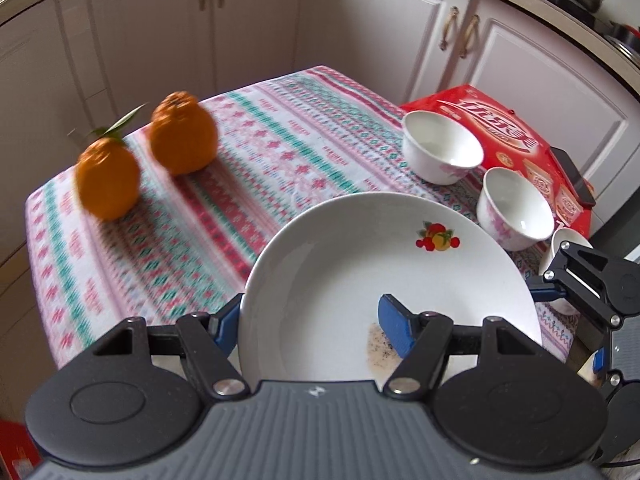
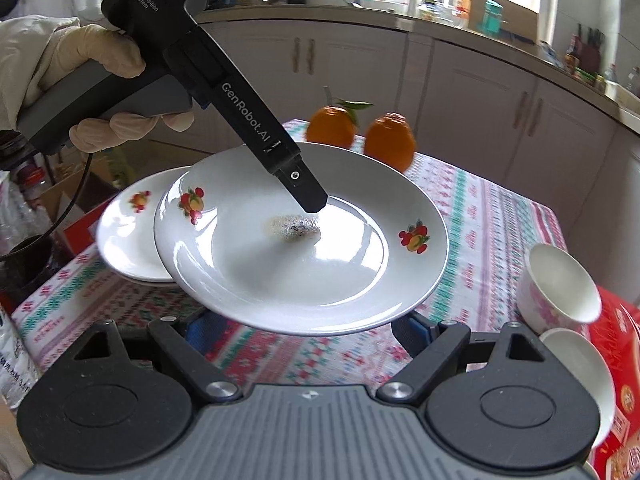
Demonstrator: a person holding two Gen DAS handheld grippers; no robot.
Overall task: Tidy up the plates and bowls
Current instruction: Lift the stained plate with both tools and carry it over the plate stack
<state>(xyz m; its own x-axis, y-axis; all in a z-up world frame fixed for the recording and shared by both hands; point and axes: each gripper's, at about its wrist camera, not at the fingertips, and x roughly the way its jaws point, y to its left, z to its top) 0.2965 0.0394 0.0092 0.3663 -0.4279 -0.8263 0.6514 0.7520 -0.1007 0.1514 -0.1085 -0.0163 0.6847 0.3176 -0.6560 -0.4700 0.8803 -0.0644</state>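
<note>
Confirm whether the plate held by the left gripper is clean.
No: the plate carries a speckled brownish smear near its middle.

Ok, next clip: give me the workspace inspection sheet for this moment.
Surface: table under a patterned cloth.
Job's things: plate with a food smear, held off the cloth; second plate behind it; three bowls on the robot's right.
Clutter: two oranges; red box with a phone on it.
Grippers: left hand-held gripper clamps the plate rim; right hand-held gripper open, below the plate's near edge.
Cables: black lead from the left handle.
Surroundings: white cabinets, crowded counter.
</note>
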